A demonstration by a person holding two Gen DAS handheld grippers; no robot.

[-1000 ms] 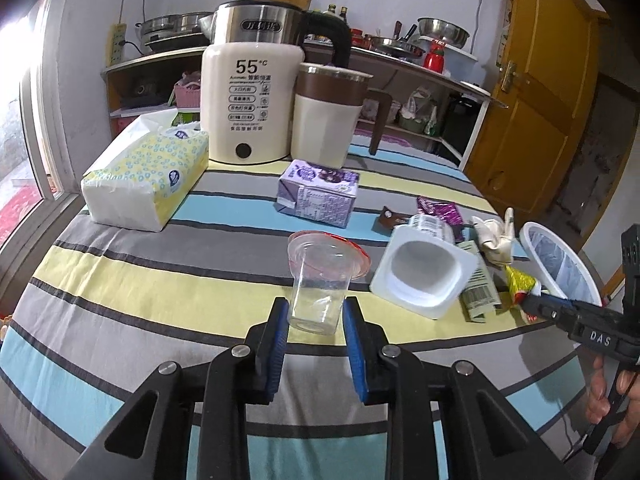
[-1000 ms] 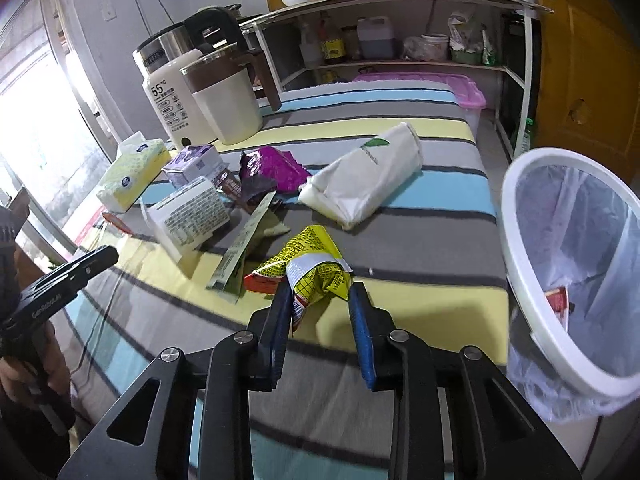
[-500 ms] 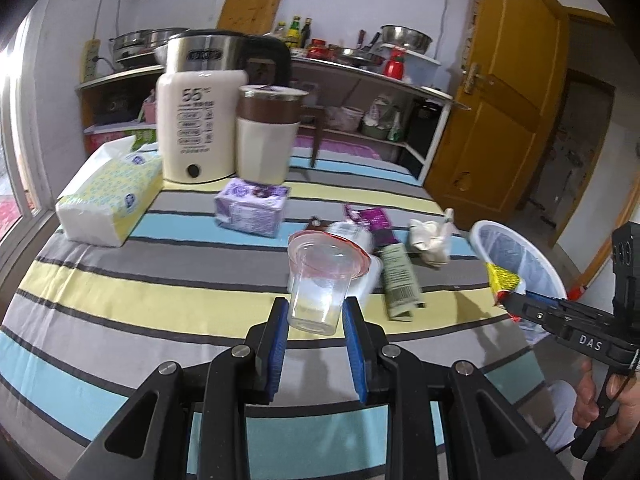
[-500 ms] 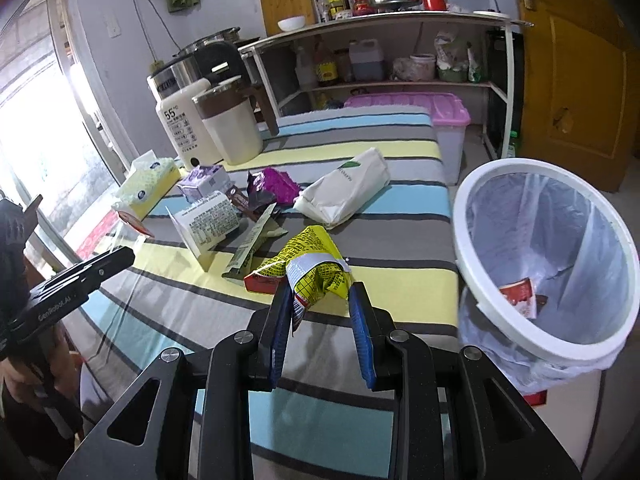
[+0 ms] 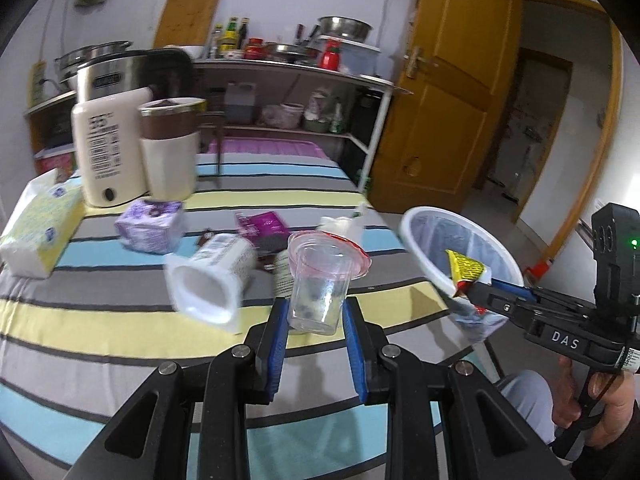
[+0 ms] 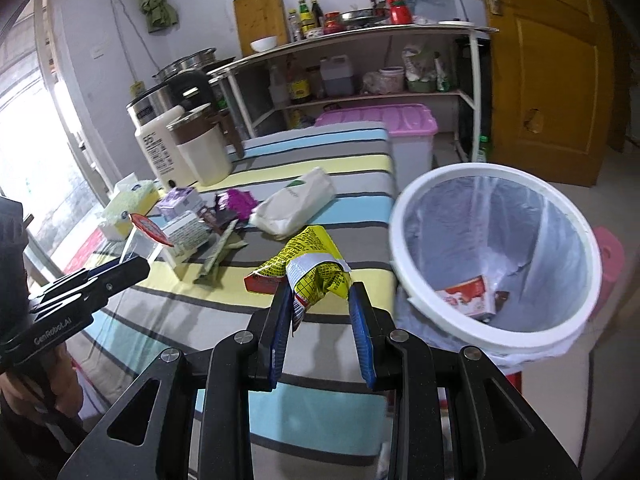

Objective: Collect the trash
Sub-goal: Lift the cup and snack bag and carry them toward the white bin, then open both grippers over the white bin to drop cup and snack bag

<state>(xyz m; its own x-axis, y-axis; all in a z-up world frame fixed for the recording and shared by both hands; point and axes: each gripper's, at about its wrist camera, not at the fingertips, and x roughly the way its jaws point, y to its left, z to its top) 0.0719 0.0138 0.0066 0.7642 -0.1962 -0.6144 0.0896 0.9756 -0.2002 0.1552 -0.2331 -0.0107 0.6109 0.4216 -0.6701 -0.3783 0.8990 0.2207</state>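
Observation:
My left gripper (image 5: 314,312) is shut on a clear plastic cup (image 5: 320,280) with a red rim, held upright above the striped table (image 5: 120,328). My right gripper (image 6: 320,292) is shut on a crumpled yellow wrapper (image 6: 312,256), close to the left rim of the white lined trash bin (image 6: 480,170). A red carton (image 6: 468,296) lies inside the bin. In the left wrist view the right gripper (image 5: 476,292) holds the yellow wrapper (image 5: 466,268) over the bin's (image 5: 408,236) near rim. In the right wrist view the left gripper (image 6: 132,264) and the cup (image 6: 140,240) appear at far left.
On the table lie a white tub (image 5: 212,276) on its side, a purple carton (image 5: 150,226), a purple wrapper (image 5: 262,226), a white paper bag (image 6: 296,204) and a green strip wrapper (image 6: 218,256). A tissue pack (image 5: 36,228), kettle (image 5: 108,148) and mug (image 5: 170,152) stand behind.
Both grippers have moved right and up toward the bin, keeping their loads. The cup has left the tabletop, and the bin fills more of both views.

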